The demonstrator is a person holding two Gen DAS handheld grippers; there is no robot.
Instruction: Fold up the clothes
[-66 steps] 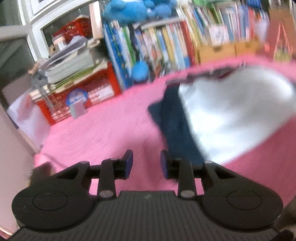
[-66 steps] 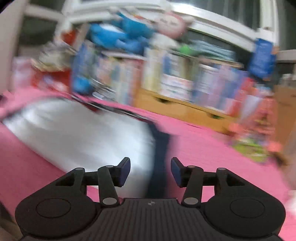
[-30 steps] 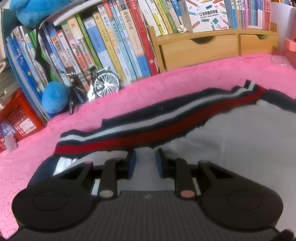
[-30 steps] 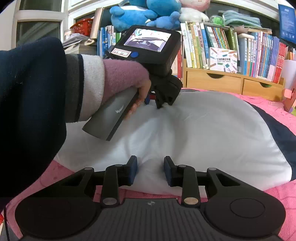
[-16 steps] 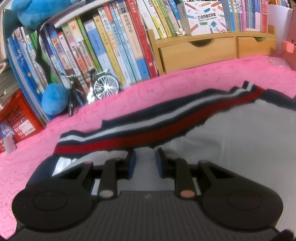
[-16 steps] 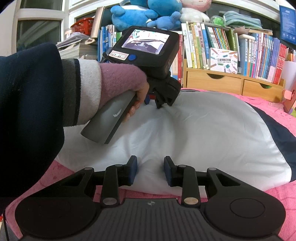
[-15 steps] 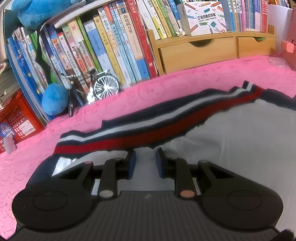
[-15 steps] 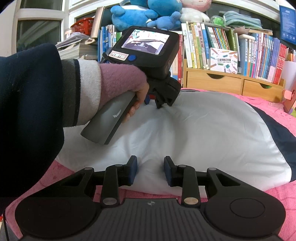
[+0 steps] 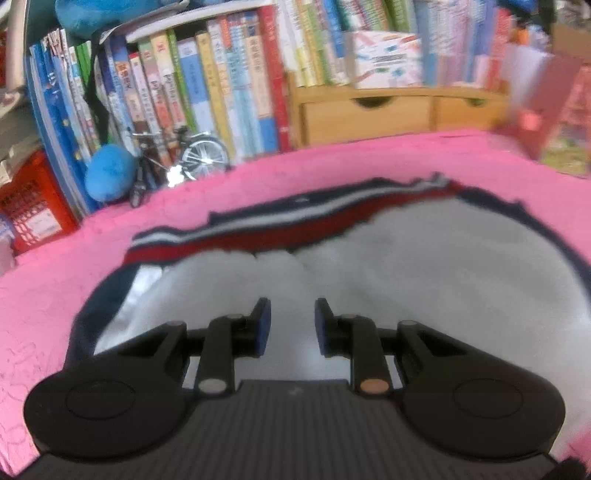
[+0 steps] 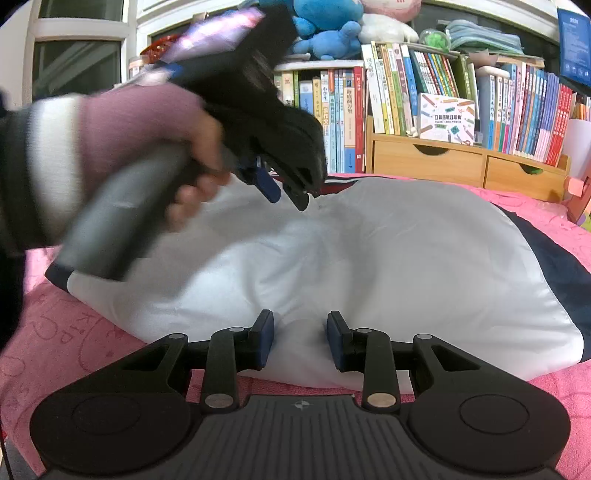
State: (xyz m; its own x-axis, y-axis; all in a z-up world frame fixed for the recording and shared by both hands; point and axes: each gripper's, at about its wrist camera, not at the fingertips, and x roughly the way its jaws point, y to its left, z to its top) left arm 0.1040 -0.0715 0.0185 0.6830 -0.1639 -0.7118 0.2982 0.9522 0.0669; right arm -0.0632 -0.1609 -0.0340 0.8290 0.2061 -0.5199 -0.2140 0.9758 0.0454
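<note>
left tongs [image 10: 291, 192] | hanging a bit open, holding nothing, over jacket [image 10: 369, 258] | right tongs [image 10: 300, 339] | waiting near its edge, a bit open, empty, ready for folding

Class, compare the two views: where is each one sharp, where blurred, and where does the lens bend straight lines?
Left wrist view: books and garment smeared, claw crisp. Right wrist view: garment and shelves sharp, only the hand with the other claw blurred; window frame bows near the edge.
</note>
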